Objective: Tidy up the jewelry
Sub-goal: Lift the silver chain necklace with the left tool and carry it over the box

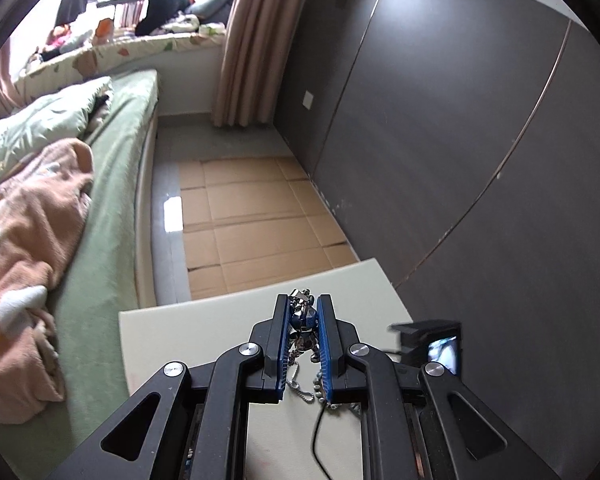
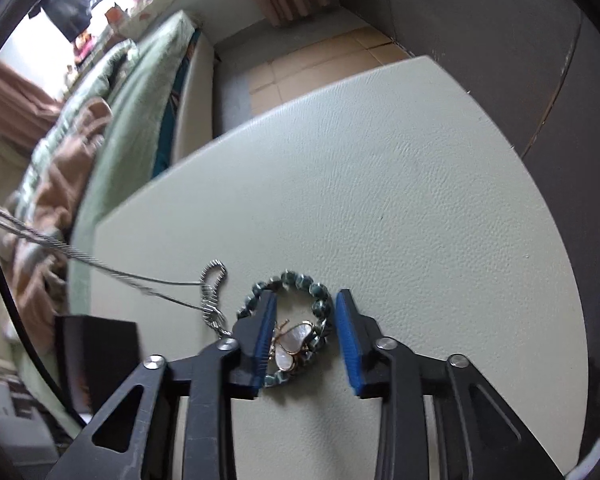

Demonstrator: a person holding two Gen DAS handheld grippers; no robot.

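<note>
The left gripper [image 1: 304, 308] is clamped on a silver pendant [image 1: 303, 320], a small figure with blue parts that sits between the blue pads [image 1: 284, 332]. The pendant's long axis runs along the fingers, one end poking out past the tips toward the far table edge. Its chain [image 1: 300, 388] hangs from the near end and trails down toward the table [image 1: 204, 332]. In the right wrist view a taut chain [image 2: 112, 272] stretches from the upper left down to a looped silver piece [image 2: 212, 292] lying on the table [image 2: 420, 200].

The right gripper [image 2: 306, 300] is spread apart, with its fingers straddling a bracelet [image 2: 292, 320] of dark green beads that lies flat on the table. The bracelet's ring is stretched along the fingers, its far arc beyond the tips. A pearly butterfly charm [image 2: 290, 346] rests on its near side, close against the left pad [image 2: 264, 340]; the right pad [image 2: 350, 344] stands apart from the beads.

A black box [image 2: 96, 360] sits left of the right gripper, beside the looped piece. A thin black cable [image 1: 316, 432] crosses the table under the left gripper. A bed [image 1: 112, 200] with green sheets and a peach blanket [image 1: 32, 248] lies left of the table, cardboard [image 1: 252, 228] covers the floor beyond, and a dark wardrobe [image 1: 460, 140] stands at the right.
</note>
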